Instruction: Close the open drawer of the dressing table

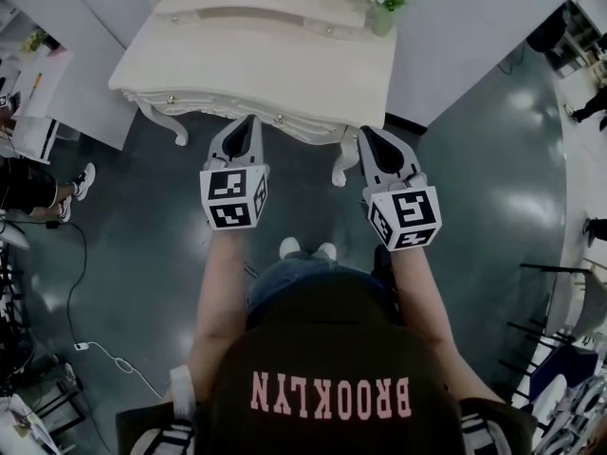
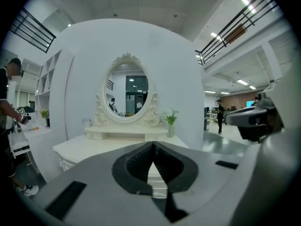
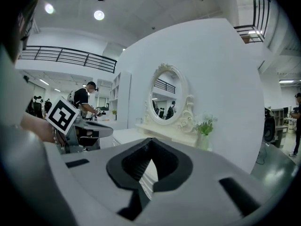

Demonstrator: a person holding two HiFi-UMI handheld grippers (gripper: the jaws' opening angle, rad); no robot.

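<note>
The cream dressing table (image 1: 285,74) stands against the white wall just ahead of me, with small knobs along its front edge. From above I cannot make out a drawer standing out of it. Its oval mirror (image 2: 127,91) faces me, and the table (image 3: 127,135) also lies beyond the right jaws. My left gripper (image 1: 248,121) is shut and empty, held in the air short of the table's front edge. The right gripper (image 1: 365,133) hangs beside it, also shut with nothing in it, its tips near the table's curved right leg (image 1: 341,169). Neither gripper touches the table.
A vase of flowers (image 1: 384,8) stands on the table's back right corner. A white desk (image 1: 38,102) and a standing person (image 1: 28,188) are at the left. Cables (image 1: 104,354) trail over the dark floor at lower left. Black railings (image 1: 560,311) are at the right.
</note>
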